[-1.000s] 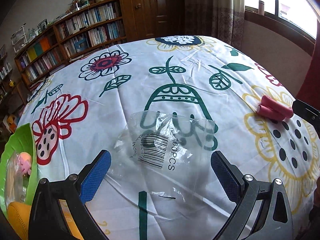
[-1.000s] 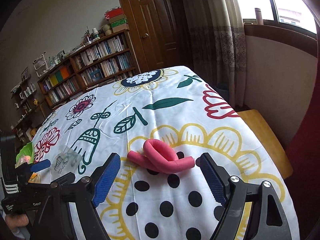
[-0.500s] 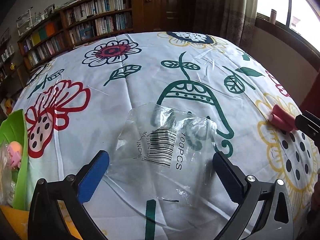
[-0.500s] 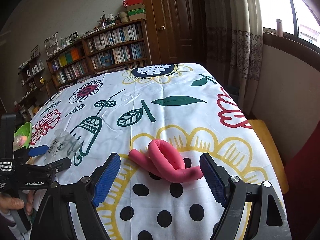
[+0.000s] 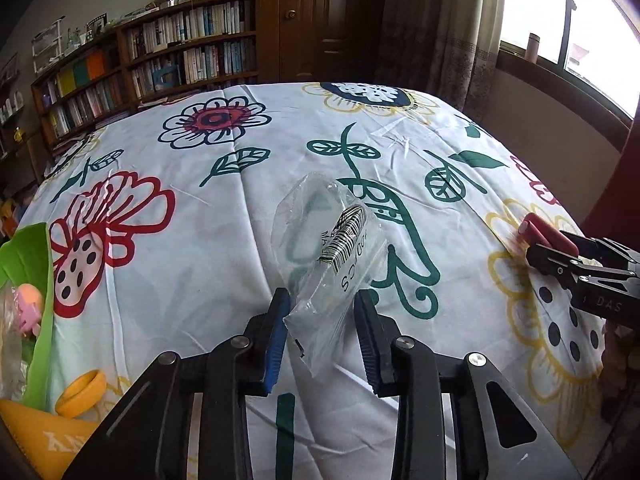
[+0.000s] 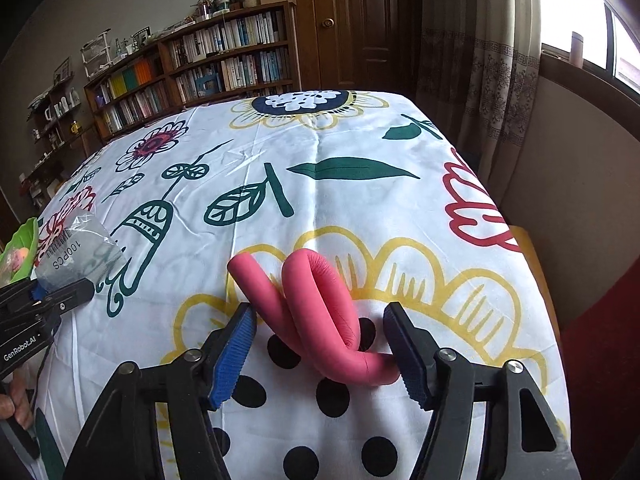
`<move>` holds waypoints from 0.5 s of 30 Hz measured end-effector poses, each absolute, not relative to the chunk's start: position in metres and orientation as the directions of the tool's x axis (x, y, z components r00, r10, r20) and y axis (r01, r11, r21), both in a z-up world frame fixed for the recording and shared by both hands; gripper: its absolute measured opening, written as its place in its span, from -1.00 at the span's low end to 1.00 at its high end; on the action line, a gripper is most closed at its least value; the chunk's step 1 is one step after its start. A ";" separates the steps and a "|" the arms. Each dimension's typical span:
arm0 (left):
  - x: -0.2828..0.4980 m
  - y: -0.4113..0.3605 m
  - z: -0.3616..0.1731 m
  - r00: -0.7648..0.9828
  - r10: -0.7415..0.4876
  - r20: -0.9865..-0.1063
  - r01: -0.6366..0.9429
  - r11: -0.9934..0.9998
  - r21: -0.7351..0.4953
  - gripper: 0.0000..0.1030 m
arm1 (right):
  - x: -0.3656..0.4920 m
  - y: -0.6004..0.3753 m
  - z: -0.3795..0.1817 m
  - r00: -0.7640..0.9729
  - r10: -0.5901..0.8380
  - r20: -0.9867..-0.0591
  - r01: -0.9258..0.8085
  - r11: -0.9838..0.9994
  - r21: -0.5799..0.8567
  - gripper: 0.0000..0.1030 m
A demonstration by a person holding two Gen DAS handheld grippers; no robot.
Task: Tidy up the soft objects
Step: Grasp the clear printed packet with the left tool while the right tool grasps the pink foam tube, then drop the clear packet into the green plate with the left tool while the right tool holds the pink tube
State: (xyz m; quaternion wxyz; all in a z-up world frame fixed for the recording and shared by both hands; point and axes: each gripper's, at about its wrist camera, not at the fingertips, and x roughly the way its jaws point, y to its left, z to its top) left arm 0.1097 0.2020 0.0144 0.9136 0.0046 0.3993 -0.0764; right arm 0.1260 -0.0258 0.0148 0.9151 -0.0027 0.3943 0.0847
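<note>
The jaws of the left gripper (image 5: pixel 322 336) are pinched on a crinkled clear plastic bag (image 5: pixel 332 248), those of the right gripper (image 6: pixel 324 350) spread around a bent pink foam tube (image 6: pixel 320 312) on the floral tablecloth (image 6: pixel 340 152), bookshelves (image 6: pixel 192 68) at eleven o'clock.

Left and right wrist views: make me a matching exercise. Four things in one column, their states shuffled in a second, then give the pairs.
Things:
1. clear plastic bag
2. pink foam tube
3. left hand-held gripper
4. green tray

States:
A. holds a pink toy, at the table's left edge
B. bent in a loop on the tablecloth, between open fingers
C. pinched at one end, crumpled and raised
D. shut on thin plastic

Pairs: 1-C, 2-B, 3-D, 4-A
</note>
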 end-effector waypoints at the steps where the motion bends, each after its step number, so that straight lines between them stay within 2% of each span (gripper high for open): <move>1: 0.109 0.201 0.015 0.670 -0.142 -0.729 0.146 0.988 -0.058 -0.39 | 0.127 -0.027 0.013 0.668 0.149 -0.730 -0.149 0.987 0.065 -0.02; 2: 0.108 0.201 0.015 0.671 -0.146 -0.727 0.149 0.987 -0.061 -0.43 | 0.128 -0.029 0.012 0.662 0.147 -0.735 -0.141 0.988 0.071 -0.12; 4: 0.106 0.200 0.017 0.673 -0.155 -0.723 0.154 0.986 -0.068 -0.46 | 0.128 -0.032 0.012 0.664 0.140 -0.734 -0.125 0.989 0.076 -0.14; 15: 0.091 0.200 0.040 0.710 -0.198 -0.676 0.172 0.979 -0.106 -0.52 | 0.116 -0.034 0.021 0.685 0.170 -0.708 -0.094 0.985 0.145 -0.16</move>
